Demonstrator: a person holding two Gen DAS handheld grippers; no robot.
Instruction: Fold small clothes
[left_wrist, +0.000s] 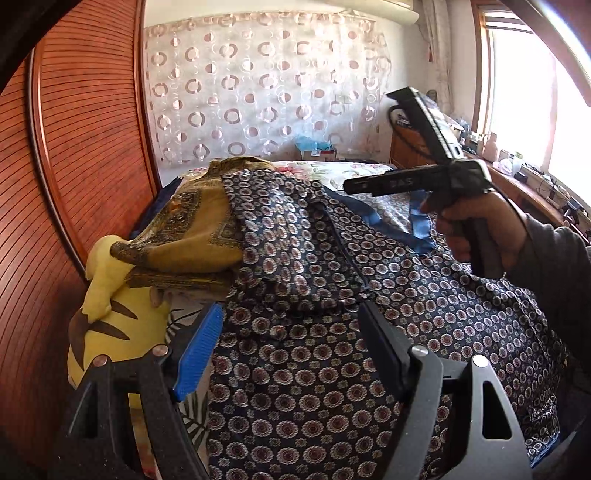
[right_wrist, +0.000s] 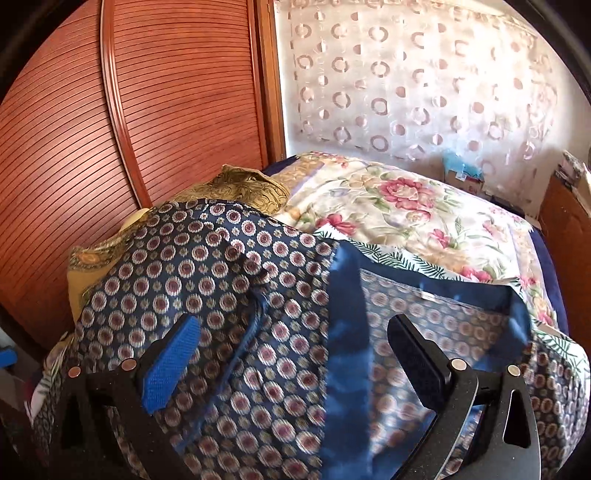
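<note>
garment: navy patterned top is lying spread over the bed, neckline with plain blue trim facing up, one side bunched into a ridge near the far left
left gripper: left gripper is hovering low over the near part of the top, jaws standing apart, nothing between the pads, not touching cloth as far as I can tell
right gripper: right gripper is hanging over the neckline, jaws apart, empty; in the left view it is seen held up in the person's hand, well clear of the fabric
other cloth: mustard patterned cloth is sitting on the far left, partly under the bunched edge of the top, draped on a yellow plush toy
step: likely lining up for a first grab, nothing folded yet
risk 1: slippery-looking fabric; a shallow pinch is probably sliding off, or catching only the top layer so the back stays behind
risk 2: left jaws closing near the ridge may be catching the mustard cloth too and dragging it along
risk 3: the bunched side is not flat, so a fold over it would be trapping wrinkles and coming out crooked
risk 4: bedding under the top is soft and loose; a deep pinch may be picking up the floral cover with it
</note>
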